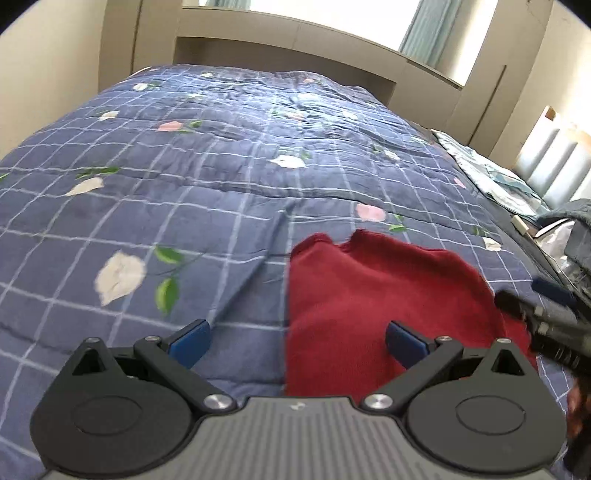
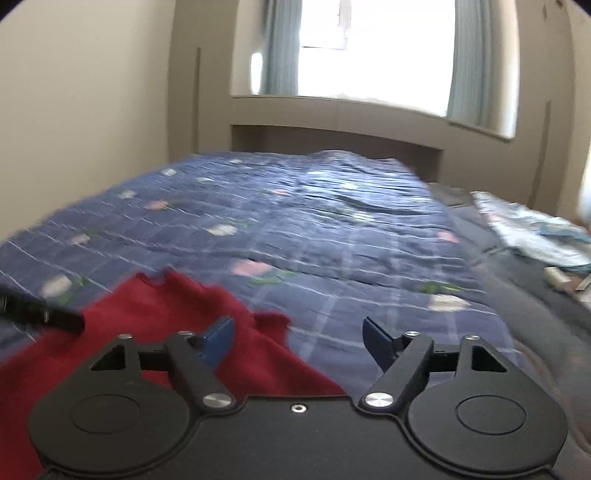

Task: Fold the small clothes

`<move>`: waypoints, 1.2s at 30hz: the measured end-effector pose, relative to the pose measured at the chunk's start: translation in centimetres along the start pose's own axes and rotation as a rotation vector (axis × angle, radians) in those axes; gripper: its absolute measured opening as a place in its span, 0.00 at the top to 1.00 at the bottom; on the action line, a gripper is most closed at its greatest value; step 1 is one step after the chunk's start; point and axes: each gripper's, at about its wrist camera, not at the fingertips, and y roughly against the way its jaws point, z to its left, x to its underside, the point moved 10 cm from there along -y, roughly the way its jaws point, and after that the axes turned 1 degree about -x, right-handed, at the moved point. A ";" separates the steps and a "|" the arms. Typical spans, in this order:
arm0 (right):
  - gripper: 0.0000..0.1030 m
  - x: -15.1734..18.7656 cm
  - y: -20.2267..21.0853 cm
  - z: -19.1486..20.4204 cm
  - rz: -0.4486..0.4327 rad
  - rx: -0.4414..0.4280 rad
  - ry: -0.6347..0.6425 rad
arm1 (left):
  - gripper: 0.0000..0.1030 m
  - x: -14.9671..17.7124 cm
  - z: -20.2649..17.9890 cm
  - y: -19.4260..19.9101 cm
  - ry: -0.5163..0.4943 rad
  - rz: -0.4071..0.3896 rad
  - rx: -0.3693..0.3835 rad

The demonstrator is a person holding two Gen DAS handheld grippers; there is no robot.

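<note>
The bed (image 1: 221, 155) filled both views, covered by a blue quilt (image 1: 184, 206) with a pale grid and scattered pink and white flowers with green leaves. Behind it stood a beige headboard-like ledge (image 1: 295, 29) under a bright window (image 2: 376, 48) with pale blue curtains (image 2: 472, 59). On the far right side of the bed lay a light, patterned bedding heap (image 1: 491, 173) — details too blurred to tell.

The red garment (image 1: 369, 302) lay flat on the quilt near the bed's near edge, its left side straight, its upper edge wavy with a small notch. In the right wrist view the same garment (image 2: 147, 325) sat to the lower left, a corner flap sticking out toward the middle.

Left gripper (image 1: 297, 341) hovered over the garment's left edge, jaws spread wide — its left blue pad above bare quilt, its right blue pad above red cloth, nothing pinched. Right gripper (image 2: 298, 341) was also spread, nothing between the pads; its left pad was over the red cloth, its right pad over the quilt. In the left wrist view the right gripper (image 1: 532, 306) showed at the garment's right edge, blurred. In the right wrist view a dark finger of the left gripper (image 2: 40, 314) showed at the left edge, over the red cloth.
</note>
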 end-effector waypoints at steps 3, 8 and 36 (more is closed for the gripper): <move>0.24 2.8 0.1 -1.7 0.047 0.172 0.059 | 0.00 0.9 -0.9 -1.4 -0.064 0.022 -0.054; 0.36 6.5 0.1 -5.2 0.083 0.284 -0.001 | 0.00 1.9 -0.4 -1.8 -0.044 -0.005 -0.049; 0.03 9.2 5.3 -2.0 0.048 0.097 -0.305 | 0.00 4.4 0.4 1.9 0.021 0.009 -0.004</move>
